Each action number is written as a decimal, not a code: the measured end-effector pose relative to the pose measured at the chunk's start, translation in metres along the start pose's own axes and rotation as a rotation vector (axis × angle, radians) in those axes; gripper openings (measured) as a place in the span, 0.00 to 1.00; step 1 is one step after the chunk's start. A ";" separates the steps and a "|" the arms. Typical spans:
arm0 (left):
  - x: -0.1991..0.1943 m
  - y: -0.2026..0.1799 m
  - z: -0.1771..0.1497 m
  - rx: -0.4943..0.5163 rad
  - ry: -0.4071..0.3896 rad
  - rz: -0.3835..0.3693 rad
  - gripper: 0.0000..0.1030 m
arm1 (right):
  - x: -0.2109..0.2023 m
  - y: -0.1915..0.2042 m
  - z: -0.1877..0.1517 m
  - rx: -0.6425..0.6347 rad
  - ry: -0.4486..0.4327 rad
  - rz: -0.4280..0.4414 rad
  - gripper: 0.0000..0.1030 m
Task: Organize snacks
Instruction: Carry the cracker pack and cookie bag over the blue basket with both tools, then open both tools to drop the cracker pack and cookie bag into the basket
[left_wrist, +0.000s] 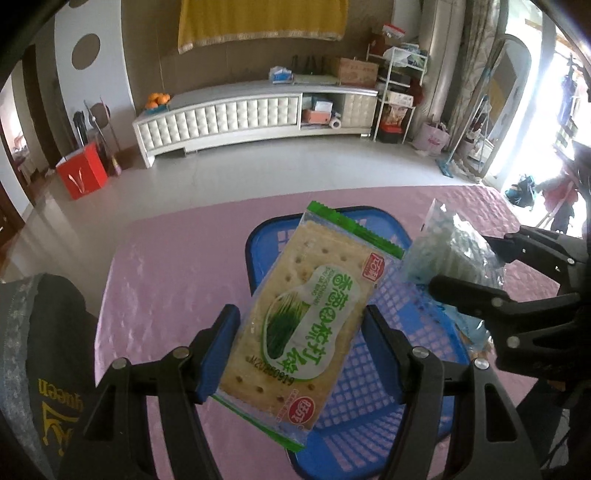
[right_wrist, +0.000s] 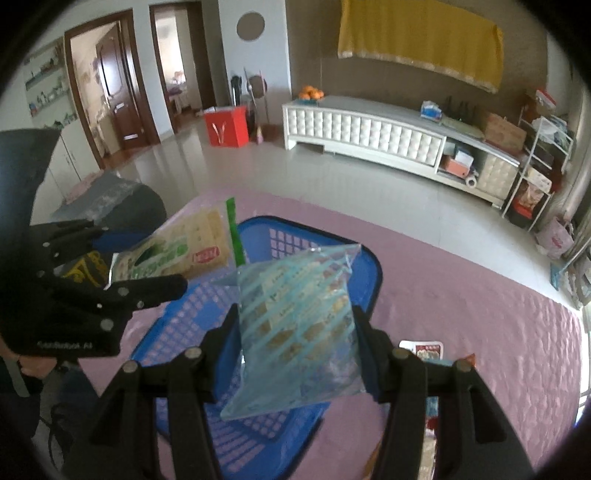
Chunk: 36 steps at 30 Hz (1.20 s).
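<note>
pink tablecloth (left_wrist: 166, 258) | tiled floor (left_wrist: 258, 166) | left fingers (left_wrist: 218, 354) grip cracker packet (left_wrist: 303, 325) | right fingers (right_wrist: 231, 343) grip blue packet (right_wrist: 299, 325)

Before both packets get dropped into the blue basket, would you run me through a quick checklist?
1. Left gripper clamps the cracker packet: ok.
2. Right gripper clamps the blue striped packet: ok.
3. Both packets are over the blue basket: ok.
4. Basket floor bare where visible: ok.
5. Grippers apart from each other: ok.
6. Other snacks on the pink tablecloth by the right gripper, left to collect: not ok.
</note>
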<state>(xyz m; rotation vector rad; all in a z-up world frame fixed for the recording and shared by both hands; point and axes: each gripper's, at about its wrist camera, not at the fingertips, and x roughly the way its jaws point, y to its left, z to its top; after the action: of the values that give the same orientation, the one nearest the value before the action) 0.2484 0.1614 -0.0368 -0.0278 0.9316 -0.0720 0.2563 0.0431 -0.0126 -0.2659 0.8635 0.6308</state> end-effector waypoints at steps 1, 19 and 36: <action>0.009 0.001 0.003 -0.008 0.014 -0.009 0.64 | 0.005 -0.001 -0.001 0.002 0.009 -0.004 0.59; 0.062 0.015 0.012 -0.082 0.110 -0.009 0.64 | 0.040 -0.011 0.004 -0.026 0.064 -0.010 0.59; 0.038 -0.006 0.013 -0.040 0.073 0.029 0.74 | -0.011 -0.035 -0.001 -0.016 -0.039 -0.047 0.93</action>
<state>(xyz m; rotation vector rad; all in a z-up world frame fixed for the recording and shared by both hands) 0.2813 0.1529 -0.0596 -0.0493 1.0061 -0.0273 0.2722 0.0101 -0.0054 -0.2867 0.8124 0.5978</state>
